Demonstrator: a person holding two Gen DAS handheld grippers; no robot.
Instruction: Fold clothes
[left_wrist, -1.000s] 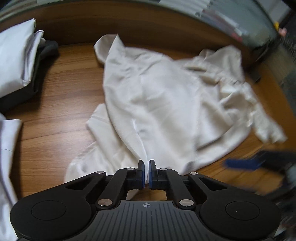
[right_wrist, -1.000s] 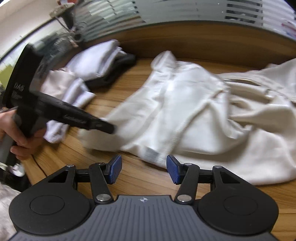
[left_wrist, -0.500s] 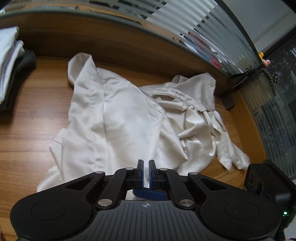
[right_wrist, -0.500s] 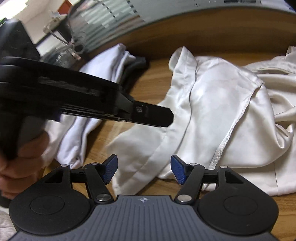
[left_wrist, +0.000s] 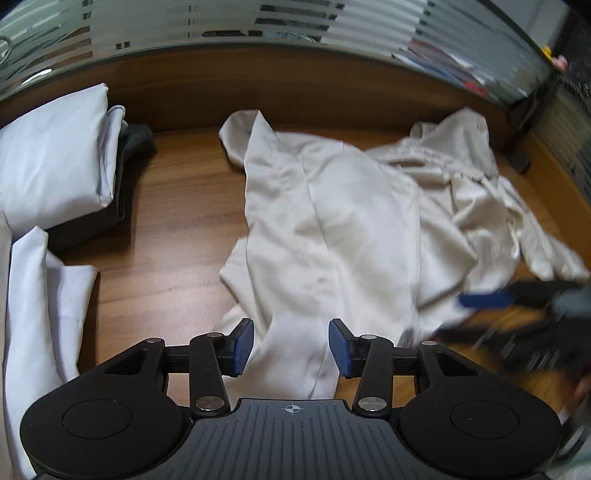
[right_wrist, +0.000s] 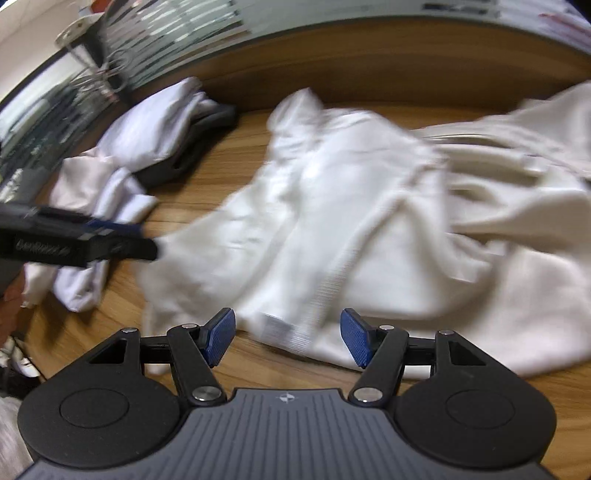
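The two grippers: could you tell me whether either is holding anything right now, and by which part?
Nothing is held. The left gripper and the right gripper are both open, each with the cream shirt lying loose between its pads.

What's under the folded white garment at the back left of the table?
A dark folded garment lies beneath the folded white garment, its edge sticking out along the right side on the wooden table. How far it runs underneath, or whether anything else lies below, is covered.

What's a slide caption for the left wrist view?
Open left hand-held gripper over a crumpled cream shirt on a wooden table, folded clothes stacked at left.
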